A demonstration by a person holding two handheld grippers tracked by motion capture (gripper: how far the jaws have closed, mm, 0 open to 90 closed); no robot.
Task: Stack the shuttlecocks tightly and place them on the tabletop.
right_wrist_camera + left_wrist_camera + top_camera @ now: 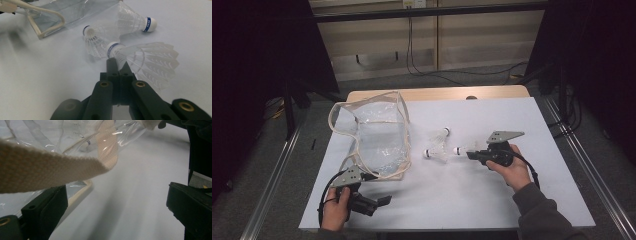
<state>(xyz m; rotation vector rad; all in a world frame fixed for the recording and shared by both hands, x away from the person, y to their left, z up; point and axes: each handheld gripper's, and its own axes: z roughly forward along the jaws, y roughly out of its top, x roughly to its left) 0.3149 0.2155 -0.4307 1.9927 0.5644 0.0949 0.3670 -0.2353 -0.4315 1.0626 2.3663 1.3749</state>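
White feathers pinched in my right gripper (119,65): jaws fully closed on the skirt of one white feather shuttlecock with a blue-banded cork (140,58), held just off the grey table (472,200). Two more shuttlecocks (438,145) lie beside it, outside the clear plastic bag with cream webbing trim (377,135). By my judgement none is bagged yet; all three remain. Left gripper (379,201) stands wide open, holding nothing, its left jaw at the bag's near corner. The left gripper view shows the webbing strap (45,167) draped above one jaw; the high view shows the bag's mouth.
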